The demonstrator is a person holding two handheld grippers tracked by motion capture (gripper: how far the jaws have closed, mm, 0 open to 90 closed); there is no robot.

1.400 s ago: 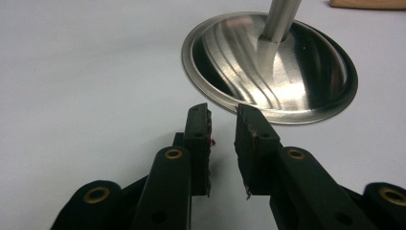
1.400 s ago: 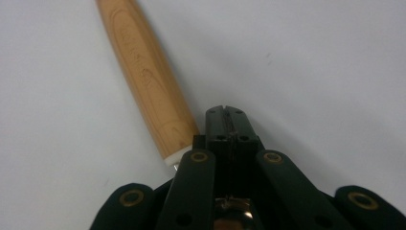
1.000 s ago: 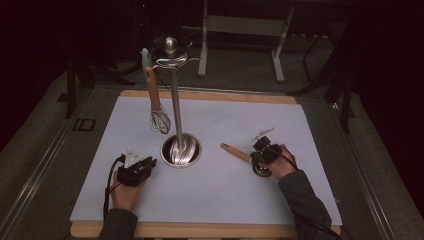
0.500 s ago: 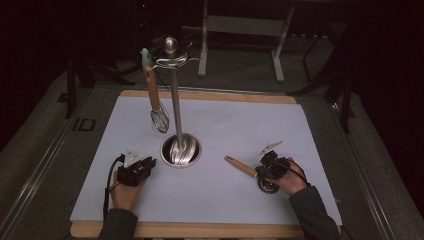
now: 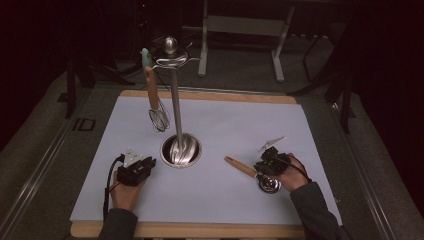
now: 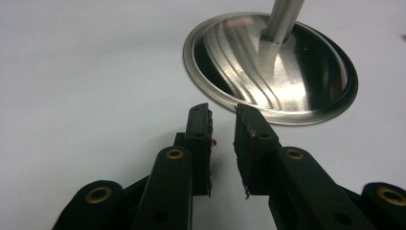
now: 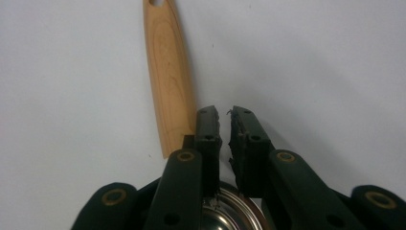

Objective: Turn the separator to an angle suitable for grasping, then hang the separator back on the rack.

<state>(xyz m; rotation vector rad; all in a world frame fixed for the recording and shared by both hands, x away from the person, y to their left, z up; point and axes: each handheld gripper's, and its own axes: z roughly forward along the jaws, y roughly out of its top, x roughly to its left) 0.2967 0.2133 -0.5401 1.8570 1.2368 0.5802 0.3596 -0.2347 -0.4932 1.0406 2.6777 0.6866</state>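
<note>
On wooden table (image 5: 210, 95), white mat (image 5: 240, 130)

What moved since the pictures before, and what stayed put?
The right gripper slid the wooden-handled ladle toward the table's near edge, set it down, and its jaws have just been opening, nothing between them. The left gripper, whisk and stand stayed put.

You can read one mark: the letters "ID" on a label (image 5: 83, 124) stuck to the dark surface left of the counter (image 5: 300, 150). You will find no other readable text, brand or number.
</note>
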